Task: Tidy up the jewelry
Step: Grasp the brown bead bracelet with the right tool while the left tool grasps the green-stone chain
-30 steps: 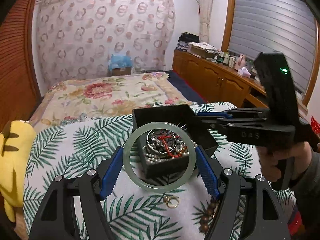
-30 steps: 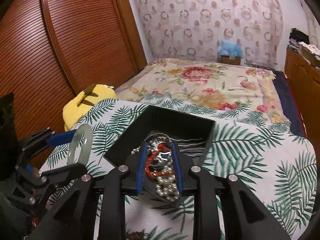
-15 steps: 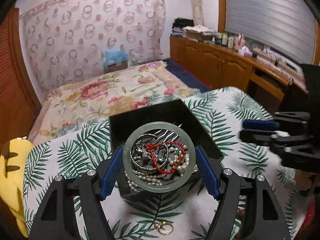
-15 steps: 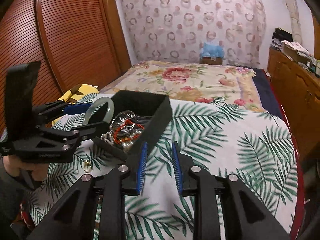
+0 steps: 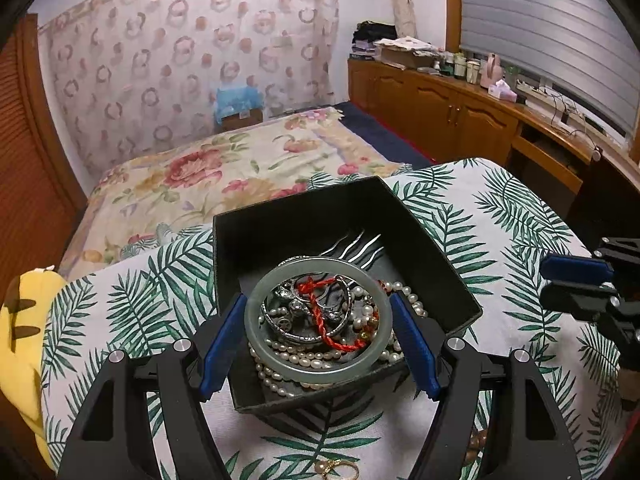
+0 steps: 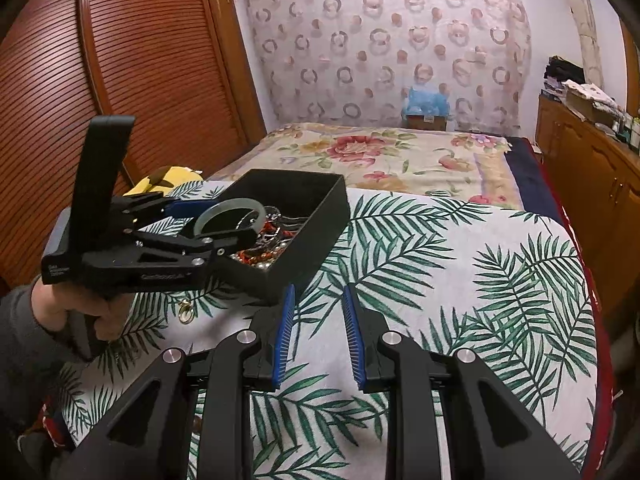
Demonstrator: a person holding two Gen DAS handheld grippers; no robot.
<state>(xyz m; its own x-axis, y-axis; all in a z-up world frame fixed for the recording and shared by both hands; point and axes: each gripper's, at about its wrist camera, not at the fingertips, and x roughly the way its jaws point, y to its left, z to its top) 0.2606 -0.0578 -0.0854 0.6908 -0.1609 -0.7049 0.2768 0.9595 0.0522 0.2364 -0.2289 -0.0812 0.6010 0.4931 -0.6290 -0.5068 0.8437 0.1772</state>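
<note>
Since half a second ago the left gripper (image 5: 318, 338) has carried the jade bangle (image 5: 318, 322) further over the black box (image 5: 436, 256), and the right gripper (image 6: 319, 336) has drawn back from the box. Left fingers (image 5: 224, 338): blue ribbed pads pinching the bangle across its width; it is pale green, smooth, translucent and hangs level just above the box's contents. Inside the box: white pearl strands (image 5: 296, 360), a red twisted cord (image 5: 320, 316), silver metal bangles (image 5: 308, 332) and a wavy-pronged silver hair comb (image 5: 352, 246), tangled and partly hidden beneath the ring. Right fingers (image 6: 285, 336): spread a little apart, holding nothing, just beside the box's near corner. A gold clasp (image 5: 340, 470) lies in front of the box, cut off by the frame edge. The box is matte, rectangular and open-topped, resting on the palm-leaf cloth (image 6: 480, 280).
</note>
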